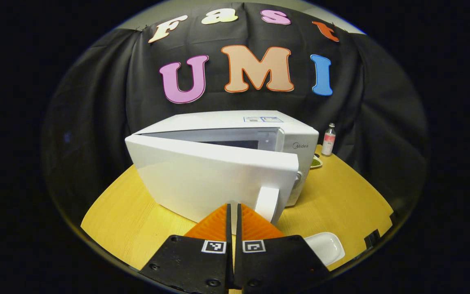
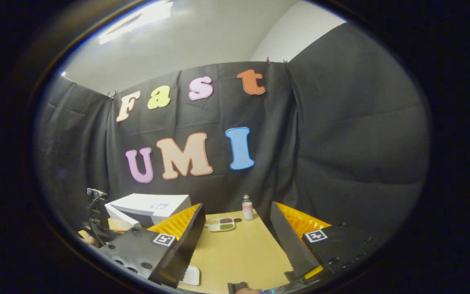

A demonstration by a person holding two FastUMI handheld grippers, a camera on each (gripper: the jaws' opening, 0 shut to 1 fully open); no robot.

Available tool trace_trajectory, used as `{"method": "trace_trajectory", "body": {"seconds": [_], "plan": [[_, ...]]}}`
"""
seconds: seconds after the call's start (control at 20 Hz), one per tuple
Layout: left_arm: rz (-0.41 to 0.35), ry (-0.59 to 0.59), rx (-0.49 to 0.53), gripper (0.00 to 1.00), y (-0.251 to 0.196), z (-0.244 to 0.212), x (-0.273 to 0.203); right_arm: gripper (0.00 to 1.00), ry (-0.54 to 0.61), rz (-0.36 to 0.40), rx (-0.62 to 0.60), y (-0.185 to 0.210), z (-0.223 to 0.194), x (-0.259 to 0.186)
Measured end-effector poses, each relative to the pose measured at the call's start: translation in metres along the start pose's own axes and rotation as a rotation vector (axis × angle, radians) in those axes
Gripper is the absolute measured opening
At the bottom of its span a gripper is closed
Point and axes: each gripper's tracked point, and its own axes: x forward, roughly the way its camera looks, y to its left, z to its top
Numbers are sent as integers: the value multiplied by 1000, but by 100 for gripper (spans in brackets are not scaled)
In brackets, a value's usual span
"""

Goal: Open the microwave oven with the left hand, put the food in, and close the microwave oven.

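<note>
Microwave door ajar, food tray waiting on the table

The microwave (image 1: 235,163) sits mid-table, its door (image 1: 214,179) swung partly out; the left gripper (image 1: 233,216), fingers pressed together on nothing, hangs just beside the handle (image 1: 268,203). The right gripper (image 2: 235,241) gapes wide over bare tabletop (image 2: 239,253), the food tray (image 2: 221,224) beyond, near a small bottle (image 2: 247,207).

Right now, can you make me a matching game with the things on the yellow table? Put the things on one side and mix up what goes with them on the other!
Things:
1. white microwave oven door
2. small clear bottle with a pink label
3. left hand-held gripper
4. right hand-held gripper

States:
A. fingers wide apart
B. partly swung open
C. fingers closed together
D. standing upright by the black cloth wall

Pairs: 1-B, 2-D, 3-C, 4-A
</note>
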Motion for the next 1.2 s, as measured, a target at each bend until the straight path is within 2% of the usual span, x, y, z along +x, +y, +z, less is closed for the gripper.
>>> {"method": "trace_trajectory", "body": {"seconds": [0.15, 0.2, 0.5, 0.55, 0.65, 0.8, 1.2], "plan": [[-10, -7, 24, 1, -9, 8, 19, 89, -7, -18, -6, -12, 4, 3], [-15, -5, 27, 1, -11, 8, 25, 99, -9, -21, -5, -14, 6, 4], [-29, -16, 32, 1, -17, 21, 61, 98, -17, -35, -11, -23, 12, 9], [-20, -20, 37, 0, -16, 26, 69, 89, -19, -37, -14, -24, 13, 11], [-19, -25, 29, 2, -17, 35, 83, 89, -23, -36, -9, -21, 15, 11], [-10, -24, 4, 0, -18, 33, 88, 89, -26, -44, -18, -21, 14, 12], [-57, -59, 45, 1, -20, 40, 84, 89, 1, -22, 2, 5, 5, 15]]}}
